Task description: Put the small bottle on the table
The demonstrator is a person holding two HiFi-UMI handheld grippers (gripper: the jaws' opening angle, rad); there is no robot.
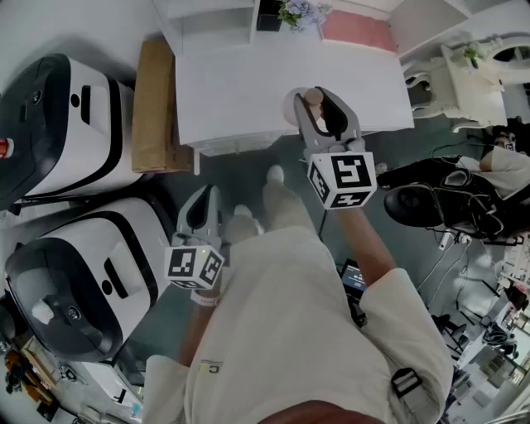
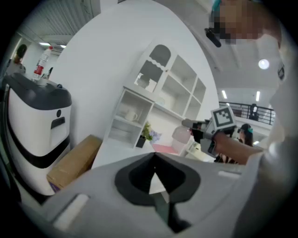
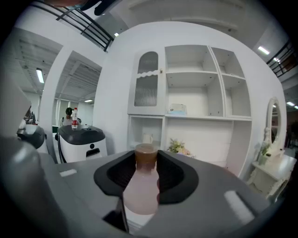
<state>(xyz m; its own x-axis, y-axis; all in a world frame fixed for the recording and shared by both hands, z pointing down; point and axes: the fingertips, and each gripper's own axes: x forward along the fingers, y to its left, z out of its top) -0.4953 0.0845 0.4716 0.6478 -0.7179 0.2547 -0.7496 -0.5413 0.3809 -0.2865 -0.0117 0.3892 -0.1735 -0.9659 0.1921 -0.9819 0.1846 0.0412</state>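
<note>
Gripping the small bottle (image 3: 141, 188), right tool (image 3: 145, 157) stands partly open.

Head view: overhead, steeply down. Gripper views: low, level, facing shelf unit (image 3: 193, 116) (both share it).

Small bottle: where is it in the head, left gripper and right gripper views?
Head view: small bottle top centre, in the right tongs.
Left gripper view: right of centre, pinkish.
Right gripper view: dead centre, clamped between the jaws.
Shared landmark: potted flowers by the shelves.
</note>
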